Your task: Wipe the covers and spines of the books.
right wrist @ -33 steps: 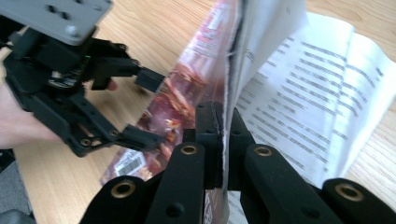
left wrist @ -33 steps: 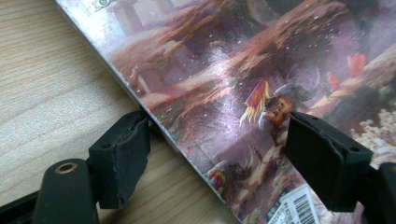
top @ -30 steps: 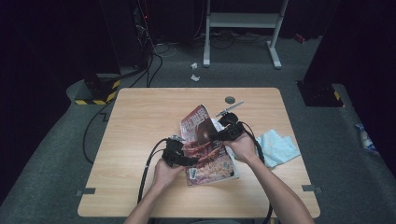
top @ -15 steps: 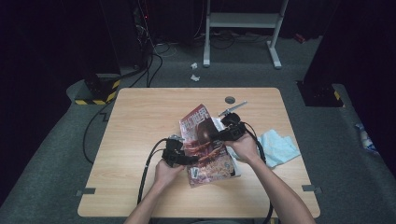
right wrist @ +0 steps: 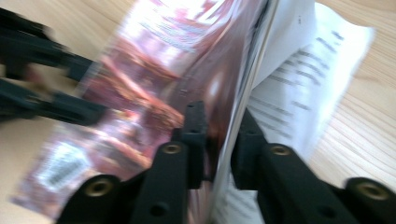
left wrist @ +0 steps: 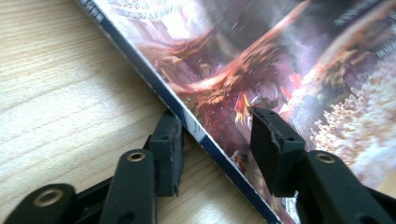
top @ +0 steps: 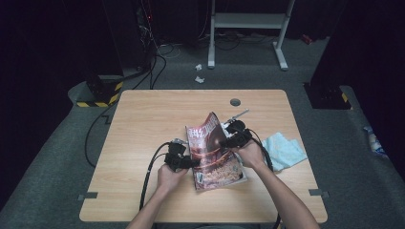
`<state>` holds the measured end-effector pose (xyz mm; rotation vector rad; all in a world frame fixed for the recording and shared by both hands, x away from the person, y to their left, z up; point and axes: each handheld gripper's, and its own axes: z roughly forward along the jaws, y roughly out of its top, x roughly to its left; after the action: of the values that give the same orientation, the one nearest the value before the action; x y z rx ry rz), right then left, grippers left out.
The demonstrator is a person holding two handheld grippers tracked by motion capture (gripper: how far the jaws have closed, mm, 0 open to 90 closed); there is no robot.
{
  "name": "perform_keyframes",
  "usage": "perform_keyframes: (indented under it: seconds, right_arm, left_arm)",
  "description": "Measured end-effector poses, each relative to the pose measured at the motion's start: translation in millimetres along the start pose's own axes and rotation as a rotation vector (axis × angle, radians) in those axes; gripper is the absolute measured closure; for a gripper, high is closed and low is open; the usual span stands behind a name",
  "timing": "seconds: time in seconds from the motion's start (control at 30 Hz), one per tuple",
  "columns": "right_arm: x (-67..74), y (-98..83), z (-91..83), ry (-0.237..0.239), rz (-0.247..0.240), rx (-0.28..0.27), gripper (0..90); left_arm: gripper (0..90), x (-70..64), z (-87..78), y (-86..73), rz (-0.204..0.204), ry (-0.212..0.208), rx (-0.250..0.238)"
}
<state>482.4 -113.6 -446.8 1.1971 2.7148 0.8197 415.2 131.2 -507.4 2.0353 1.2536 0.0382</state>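
Note:
A magazine [top: 217, 164] with a red and purple cover lies at the table's middle, its front cover [top: 207, 131] lifted up. My left gripper [top: 190, 163] straddles the spine edge [left wrist: 187, 119]. Its jaws have just been closing, one pad [left wrist: 169, 147] on the table side and the other [left wrist: 275, 149] over the cover, neither pressing. My right gripper [top: 224, 140] sits at the raised cover's free edge [right wrist: 243, 93]. Its jaws have just been opening, and the cover stands loosely between them above white text pages [right wrist: 303, 79].
A light blue cloth [top: 285, 150] lies right of the magazine, under my right forearm. A silver pen-like object [top: 239, 115] and a round cable hole [top: 235, 101] are behind it. Bare wooden table [top: 143, 124] stretches to the left and back. Cables trail from both grippers.
The right hand has come down a little and the lifted cover with it. The left hand has stayed where it was.

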Motion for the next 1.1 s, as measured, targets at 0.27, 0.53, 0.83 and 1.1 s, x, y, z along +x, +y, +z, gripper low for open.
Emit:
perform_keyframes:
  seconds: [0.27,0.53,0.83,1.1]
  right_arm:
    - [-27.0,-19.4,2.0,-0.061,0.088,0.065,70.5]
    - [-39.8,-28.4,1.9,-0.161,0.066,0.135,89.5]
    - [-32.9,-34.6,20.5,-0.145,0.086,0.177,89.7]
    - [-18.0,-32.6,24.1,-0.120,0.074,0.175,89.7]
  left_arm:
    - [57.1,0.0,-1.8,-0.1,-0.007,0.001,-0.011]
    - [57.6,-2.3,-3.6,1.1,0.013,0.018,-0.012]
    - [55.2,-0.4,-1.8,1.4,-0.010,-0.024,-0.005]
    - [55.7,-13.3,9.1,11.7,0.029,-0.049,0.039]
